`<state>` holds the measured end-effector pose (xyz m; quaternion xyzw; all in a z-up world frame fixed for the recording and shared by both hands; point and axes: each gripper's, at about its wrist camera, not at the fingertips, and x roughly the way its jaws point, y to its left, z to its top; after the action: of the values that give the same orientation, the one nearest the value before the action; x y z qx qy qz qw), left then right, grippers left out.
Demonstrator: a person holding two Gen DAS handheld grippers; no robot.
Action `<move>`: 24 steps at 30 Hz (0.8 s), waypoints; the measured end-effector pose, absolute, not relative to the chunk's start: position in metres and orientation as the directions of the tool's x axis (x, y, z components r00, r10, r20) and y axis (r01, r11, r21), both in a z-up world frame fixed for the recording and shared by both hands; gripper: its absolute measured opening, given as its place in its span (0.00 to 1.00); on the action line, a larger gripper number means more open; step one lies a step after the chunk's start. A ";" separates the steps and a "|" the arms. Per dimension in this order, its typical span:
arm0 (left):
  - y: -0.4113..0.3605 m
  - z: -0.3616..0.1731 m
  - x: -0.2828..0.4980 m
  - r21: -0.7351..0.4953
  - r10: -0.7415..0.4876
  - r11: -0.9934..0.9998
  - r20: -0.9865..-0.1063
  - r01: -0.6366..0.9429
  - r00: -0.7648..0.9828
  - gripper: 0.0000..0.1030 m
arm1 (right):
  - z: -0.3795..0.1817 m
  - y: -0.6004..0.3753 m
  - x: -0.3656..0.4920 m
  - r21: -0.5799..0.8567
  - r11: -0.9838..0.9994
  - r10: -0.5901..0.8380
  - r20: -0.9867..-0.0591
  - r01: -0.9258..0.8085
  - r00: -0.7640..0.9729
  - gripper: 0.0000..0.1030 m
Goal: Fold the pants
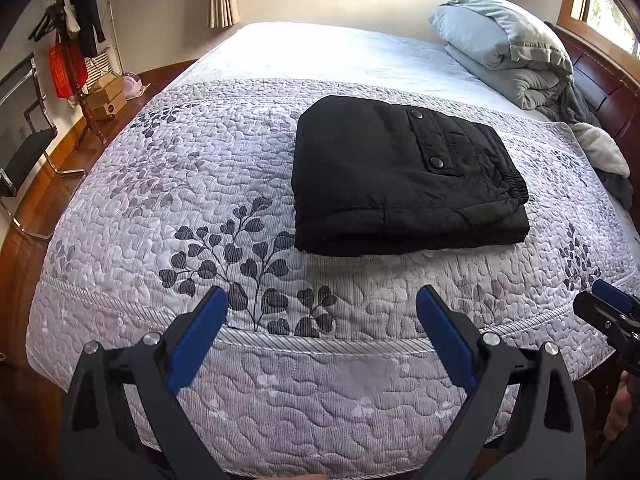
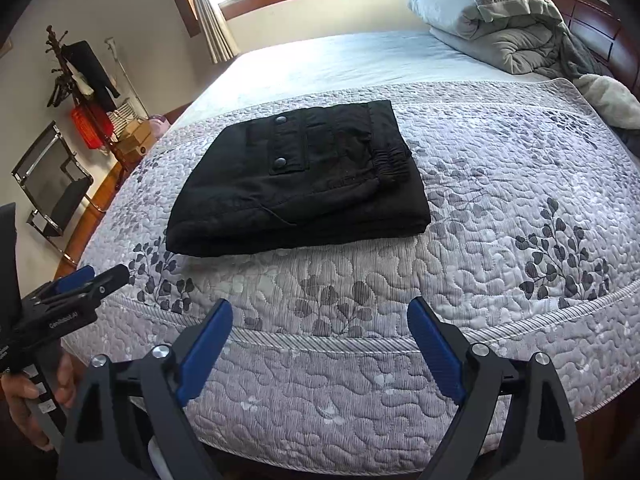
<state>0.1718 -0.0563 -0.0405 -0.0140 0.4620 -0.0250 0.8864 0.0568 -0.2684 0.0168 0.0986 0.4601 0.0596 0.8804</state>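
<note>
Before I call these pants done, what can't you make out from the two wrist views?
- Black pants: inner layers and leg ends hidden under the top fold, both views.
- Far edge alignment: behind the stack's own bulk.
- Underside against the quilt: covered.
- Right tool in left view: cut off by the frame edge.

Pants (image 2: pixel 298 184): black, folded, lay flat on quilt (image 2: pixel 480 240).
Right gripper (image 2: pixel 320 312): jaws wide apart, short of pants.
Left gripper (image 2: pixel 90 276): at left edge.
</note>
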 end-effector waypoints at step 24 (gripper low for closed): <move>-0.063 -0.040 0.173 -0.026 -0.052 0.998 -0.813 0.054 0.580 0.92 | 0.011 -0.268 0.061 0.235 0.972 0.209 -0.801 -0.025 0.561 0.88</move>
<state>0.1728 -0.0627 -0.0396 0.0011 0.4573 -0.0300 0.8888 0.0606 -0.2680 0.0108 0.0988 0.4639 0.0667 0.8778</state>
